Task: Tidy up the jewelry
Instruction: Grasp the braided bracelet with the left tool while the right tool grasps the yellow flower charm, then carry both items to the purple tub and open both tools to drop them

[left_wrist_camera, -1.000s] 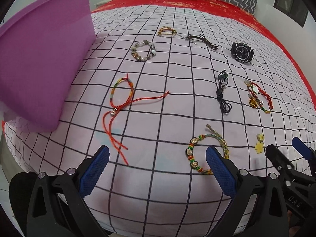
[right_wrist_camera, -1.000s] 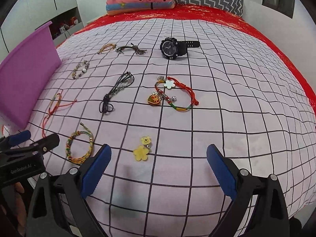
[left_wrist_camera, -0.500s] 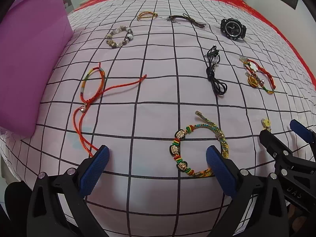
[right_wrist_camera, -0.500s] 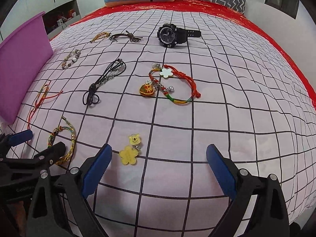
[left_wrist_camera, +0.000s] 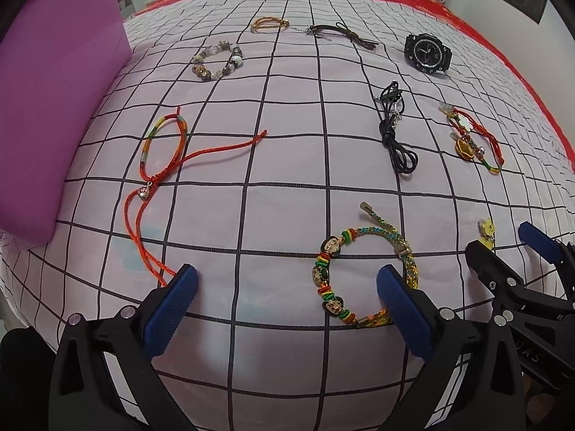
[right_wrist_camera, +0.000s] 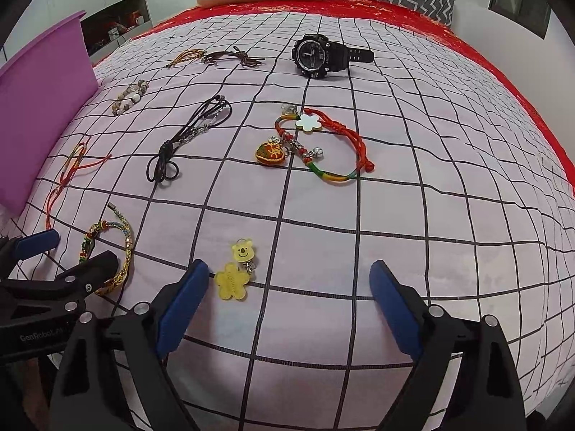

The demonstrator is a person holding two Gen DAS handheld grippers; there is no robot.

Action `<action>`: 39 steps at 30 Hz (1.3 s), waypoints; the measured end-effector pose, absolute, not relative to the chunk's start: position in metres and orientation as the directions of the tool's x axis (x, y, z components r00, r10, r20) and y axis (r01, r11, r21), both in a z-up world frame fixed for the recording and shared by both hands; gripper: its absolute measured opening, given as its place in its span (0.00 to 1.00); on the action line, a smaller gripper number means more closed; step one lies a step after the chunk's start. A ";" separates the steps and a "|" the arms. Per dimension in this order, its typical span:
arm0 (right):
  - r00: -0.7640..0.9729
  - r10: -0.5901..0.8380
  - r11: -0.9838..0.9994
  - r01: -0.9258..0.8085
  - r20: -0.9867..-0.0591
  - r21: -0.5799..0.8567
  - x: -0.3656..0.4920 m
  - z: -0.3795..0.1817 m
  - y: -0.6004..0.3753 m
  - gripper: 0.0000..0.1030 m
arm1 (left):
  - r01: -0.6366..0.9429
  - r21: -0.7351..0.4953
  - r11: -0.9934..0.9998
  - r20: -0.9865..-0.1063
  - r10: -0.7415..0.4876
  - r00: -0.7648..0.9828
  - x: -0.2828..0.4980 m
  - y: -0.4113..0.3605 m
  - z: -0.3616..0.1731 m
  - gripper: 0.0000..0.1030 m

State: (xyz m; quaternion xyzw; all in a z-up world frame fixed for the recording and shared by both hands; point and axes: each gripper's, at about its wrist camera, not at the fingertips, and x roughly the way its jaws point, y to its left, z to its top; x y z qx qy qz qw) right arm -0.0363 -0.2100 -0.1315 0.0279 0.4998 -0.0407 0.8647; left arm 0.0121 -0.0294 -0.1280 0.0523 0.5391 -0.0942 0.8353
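Now the yellow bear-and-flower charm [right_wrist_camera: 237,269] sits closer under our right gripper [right_wrist_camera: 289,280] than it did a second ago: it lay up the sheet from the left fingertip then, and now it lies just beside that blue pad, inside the span of the jaws but hard against the left side. The jaws stand wide and are beginning to close, with nothing pressed between the pads yet. We judge this as the approach to a first pick, with the charm still lying flat on the checked bedsheet [right_wrist_camera: 395,197].

On the other side, the braided bracelet with enamel beads [left_wrist_camera: 359,269] has likewise come nearer to our left gripper [left_wrist_camera: 287,283]. Its jaws are wide and hold nothing; the bracelet lies mostly inside their span, its far braided edge running behind the right pad. The red cord bracelet [left_wrist_camera: 158,165] trails its loose end down to just beside the left pad, apart from the beaded one.

Further out, untouched, lie the black cord necklace [left_wrist_camera: 395,133], the red bracelet with a white flower [right_wrist_camera: 320,143], the black wristwatch [right_wrist_camera: 320,55], the stone-bead bracelet [left_wrist_camera: 217,61] and two thin cords at the far row. The purple bin [left_wrist_camera: 61,89] stands at the left edge of the bed, and is likely where pieces go. Nothing has been sorted so far, as things lie.
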 end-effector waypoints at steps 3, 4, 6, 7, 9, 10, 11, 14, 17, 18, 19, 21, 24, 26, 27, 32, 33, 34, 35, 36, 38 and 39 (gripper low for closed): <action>0.500 -0.028 0.996 0.090 -0.866 0.019 -0.037 -0.132 -0.210 0.79 | 0.227 -0.024 0.974 -0.896 -0.121 0.427 0.010 -0.028 -0.129 0.95; 0.500 -0.023 0.996 0.085 -0.866 0.023 -0.037 -0.132 -0.209 0.78 | 0.233 -0.021 0.972 -0.893 -0.123 0.432 0.009 -0.029 -0.129 0.94; 0.504 -0.018 0.998 0.068 -0.863 0.019 -0.038 -0.131 -0.206 0.71 | 0.238 -0.022 0.971 -0.892 -0.127 0.434 0.009 -0.029 -0.129 0.93; 0.506 -0.016 0.998 0.060 -0.862 0.016 -0.038 -0.131 -0.204 0.70 | 0.241 -0.026 0.970 -0.892 -0.131 0.433 0.008 -0.030 -0.128 0.91; 0.508 -0.007 0.998 0.054 -0.862 0.023 -0.038 -0.130 -0.203 0.64 | 0.245 -0.032 0.969 -0.893 -0.138 0.429 0.008 -0.031 -0.127 0.88; 0.506 -0.005 0.998 0.053 -0.862 0.026 -0.037 -0.130 -0.203 0.63 | 0.246 -0.034 0.969 -0.895 -0.139 0.424 0.009 -0.031 -0.126 0.86; 0.504 -0.002 0.998 0.052 -0.864 0.028 -0.037 -0.129 -0.203 0.61 | 0.244 -0.039 0.969 -0.897 -0.141 0.418 0.009 -0.031 -0.125 0.84; 0.498 0.004 0.998 0.049 -0.867 0.033 -0.035 -0.127 -0.201 0.50 | 0.241 -0.050 0.969 -0.900 -0.149 0.410 0.009 -0.033 -0.120 0.64; 0.496 0.007 0.999 0.036 -0.868 0.029 -0.034 -0.126 -0.197 0.39 | 0.251 -0.054 0.966 -0.899 -0.157 0.408 0.008 -0.037 -0.118 0.52; 0.496 0.006 0.999 0.033 -0.868 0.025 -0.033 -0.126 -0.196 0.34 | 0.254 -0.056 0.965 -0.898 -0.160 0.409 0.007 -0.038 -0.118 0.46; 0.496 0.006 0.999 0.028 -0.868 0.023 -0.034 -0.126 -0.195 0.31 | 0.258 -0.055 0.965 -0.897 -0.161 0.411 0.007 -0.039 -0.117 0.38; 0.497 -0.002 1.000 0.021 -0.868 0.010 -0.034 -0.126 -0.191 0.21 | 0.260 -0.057 0.964 -0.893 -0.166 0.419 0.005 -0.039 -0.117 0.21; 0.499 0.011 0.999 0.024 -0.867 0.026 -0.036 -0.126 -0.193 0.21 | 0.252 -0.082 0.964 -0.883 -0.187 0.430 0.006 -0.035 -0.119 0.07; 0.500 0.029 0.998 0.031 -0.865 0.051 -0.036 -0.125 -0.197 0.21 | 0.255 -0.094 0.962 -0.880 -0.200 0.431 0.005 -0.033 -0.117 0.07; 0.500 0.033 0.998 0.032 -0.865 0.057 -0.036 -0.124 -0.198 0.21 | 0.251 -0.110 0.962 -0.879 -0.212 0.427 0.005 -0.031 -0.115 0.07; 0.497 0.062 0.995 0.041 -0.865 0.095 -0.040 -0.120 -0.202 0.21 | 0.245 -0.136 0.960 -0.876 -0.232 0.423 0.004 -0.026 -0.106 0.07; 0.500 0.069 0.994 0.043 -0.863 0.105 -0.041 -0.117 -0.203 0.21 | 0.246 -0.143 0.959 -0.874 -0.238 0.423 0.004 -0.026 -0.103 0.07; 0.504 0.074 0.993 0.045 -0.861 0.111 -0.042 -0.115 -0.204 0.21 | 0.246 -0.147 0.958 -0.871 -0.243 0.426 0.004 -0.025 -0.100 0.07; 0.509 0.079 0.992 0.045 -0.857 0.118 -0.043 -0.112 -0.205 0.21 | 0.248 -0.150 0.957 -0.867 -0.248 0.431 0.003 -0.023 -0.096 0.07; 0.513 0.086 0.991 0.044 -0.854 0.126 -0.044 -0.109 -0.205 0.21 | 0.251 -0.153 0.956 -0.861 -0.253 0.441 0.002 -0.022 -0.090 0.07; 0.521 0.106 0.988 0.042 -0.847 0.149 -0.045 -0.102 -0.206 0.21 | 0.256 -0.153 0.955 -0.852 -0.259 0.455 0.001 -0.020 -0.079 0.07; 0.527 0.112 0.987 0.040 -0.843 0.156 -0.046 -0.098 -0.205 0.21 | 0.258 -0.154 0.954 -0.848 -0.262 0.461 0.001 -0.020 -0.075 0.07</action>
